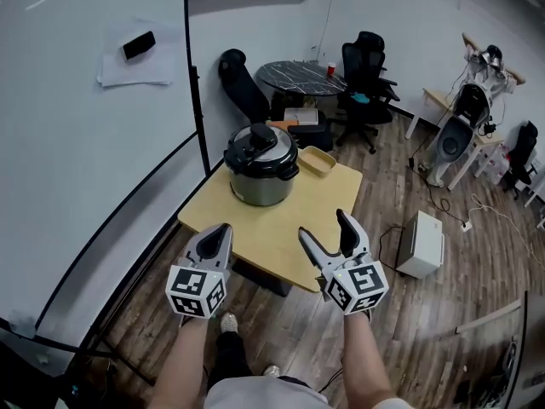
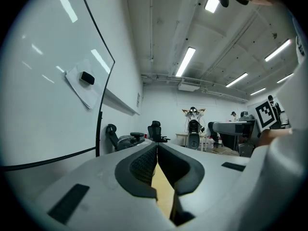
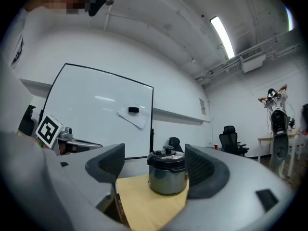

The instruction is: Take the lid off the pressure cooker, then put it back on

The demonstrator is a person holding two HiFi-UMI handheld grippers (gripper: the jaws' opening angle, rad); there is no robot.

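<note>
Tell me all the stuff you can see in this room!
wooden table: one, tan, beside the whiteboard
pressure cooker: one, silver, on the wooden table
lid: one, black, on the cooker
tray: one, yellow, on the table beside the cooker
whiteboard: one, white, left
eraser: one, black, on the whiteboard
round table: one, dark, far side
office chairs: two, black, by the round table
box: one, white, floor at right
left tool: one, grey, shut, empty, near the table's edge
right tool: one, grey, open, empty, facing the cooker
</note>
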